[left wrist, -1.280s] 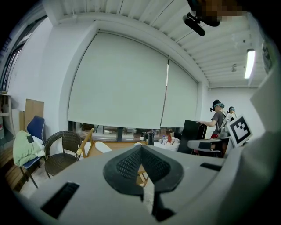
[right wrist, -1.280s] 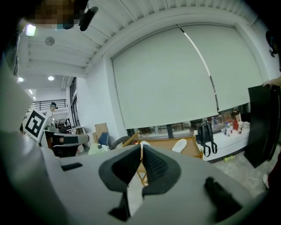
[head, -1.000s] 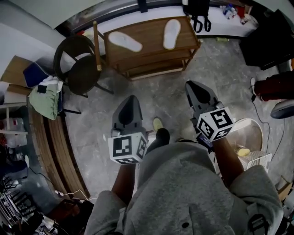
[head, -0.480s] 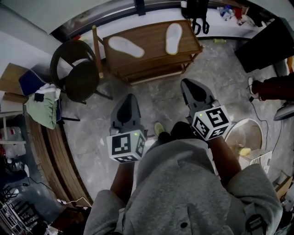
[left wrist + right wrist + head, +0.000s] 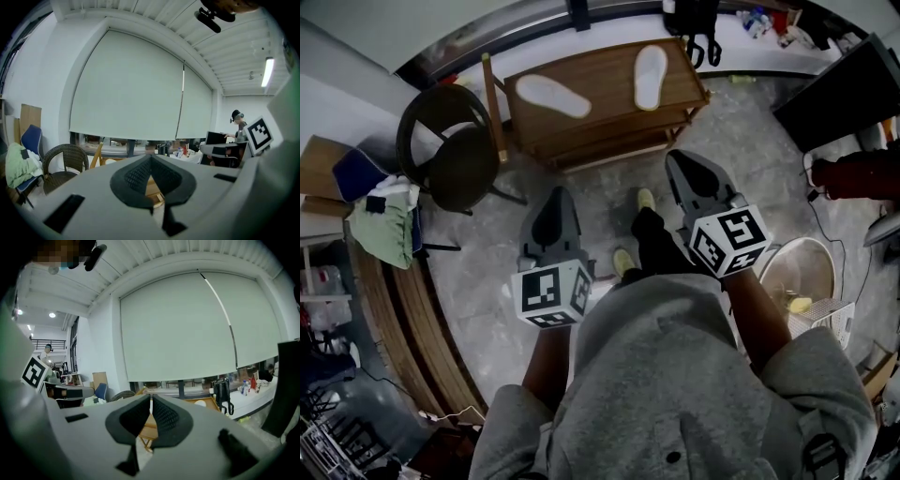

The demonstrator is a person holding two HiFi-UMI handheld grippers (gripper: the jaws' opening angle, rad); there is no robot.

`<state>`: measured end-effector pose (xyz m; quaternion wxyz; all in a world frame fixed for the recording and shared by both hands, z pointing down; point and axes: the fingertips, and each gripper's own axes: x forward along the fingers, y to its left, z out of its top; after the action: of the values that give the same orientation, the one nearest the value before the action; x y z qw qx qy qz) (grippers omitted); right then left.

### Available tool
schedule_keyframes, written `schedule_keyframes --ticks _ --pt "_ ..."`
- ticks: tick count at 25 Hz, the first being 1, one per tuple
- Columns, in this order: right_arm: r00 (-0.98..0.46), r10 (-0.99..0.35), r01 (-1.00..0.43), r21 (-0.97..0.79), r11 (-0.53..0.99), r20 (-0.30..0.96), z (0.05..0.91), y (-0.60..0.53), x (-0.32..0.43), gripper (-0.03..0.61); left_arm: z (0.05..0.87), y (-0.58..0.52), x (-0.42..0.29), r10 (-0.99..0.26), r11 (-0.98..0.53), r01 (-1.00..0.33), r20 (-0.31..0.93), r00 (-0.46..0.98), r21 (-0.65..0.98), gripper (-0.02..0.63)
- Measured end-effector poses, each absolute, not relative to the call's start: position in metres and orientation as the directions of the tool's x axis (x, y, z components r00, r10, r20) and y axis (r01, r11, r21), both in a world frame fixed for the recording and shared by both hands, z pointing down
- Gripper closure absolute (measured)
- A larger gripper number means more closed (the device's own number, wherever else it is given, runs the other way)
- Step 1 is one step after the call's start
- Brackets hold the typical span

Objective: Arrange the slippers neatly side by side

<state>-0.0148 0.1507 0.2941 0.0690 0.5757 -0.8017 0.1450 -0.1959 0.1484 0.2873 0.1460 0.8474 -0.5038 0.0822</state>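
Two white slippers lie soles up on a low wooden rack [image 5: 600,112] ahead of me. The left slipper [image 5: 551,96] lies slanted near the rack's left end. Apart from it, near the right end, the right slipper [image 5: 651,77] points almost straight away. My left gripper [image 5: 557,194] hovers over the floor short of the rack, its jaws shut on nothing. My right gripper [image 5: 679,158] is closer to the rack's right front corner, also shut and empty. In the left gripper view the pads [image 5: 140,176] meet at their tips; in the right gripper view the pads [image 5: 165,417] do too.
A dark wicker chair [image 5: 450,155] stands left of the rack, with a green cloth [image 5: 382,223] on a seat beyond it. A black bag [image 5: 694,28] hangs behind the rack. The person's leg and yellow shoe [image 5: 646,199] are between the grippers. A round white basin [image 5: 802,272] is at the right.
Both grippers have moved forward toward the rack with the person's step. A leg has swung forward between them. The jaws stay shut.
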Motion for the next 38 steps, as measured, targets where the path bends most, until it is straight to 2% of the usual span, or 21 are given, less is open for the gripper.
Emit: schedule_keyframes --ticks 10,24,38 --pt "-0.292 -0.911 -0.955 -0.139 0.262 0.290 0.300 0.116 0.017 0.548 0.289 0.115 -0.183 -0.830 -0.449 -0.878 0.285 0.479 0.168 0.598" --pt "-0.313 -0.888 -0.949 -0.154 0.276 0.338 0.327 0.006 0.055 0.548 0.303 0.014 -0.155 -0.835 -0.414 -0.895 0.321 0.447 0.168 0.598" --pt "-0.290 -0.841 -0.955 -0.191 0.226 0.457 0.386 -0.087 0.109 0.546 0.321 -0.069 -0.116 -0.833 -0.334 -0.927 0.406 0.376 0.173 0.598"
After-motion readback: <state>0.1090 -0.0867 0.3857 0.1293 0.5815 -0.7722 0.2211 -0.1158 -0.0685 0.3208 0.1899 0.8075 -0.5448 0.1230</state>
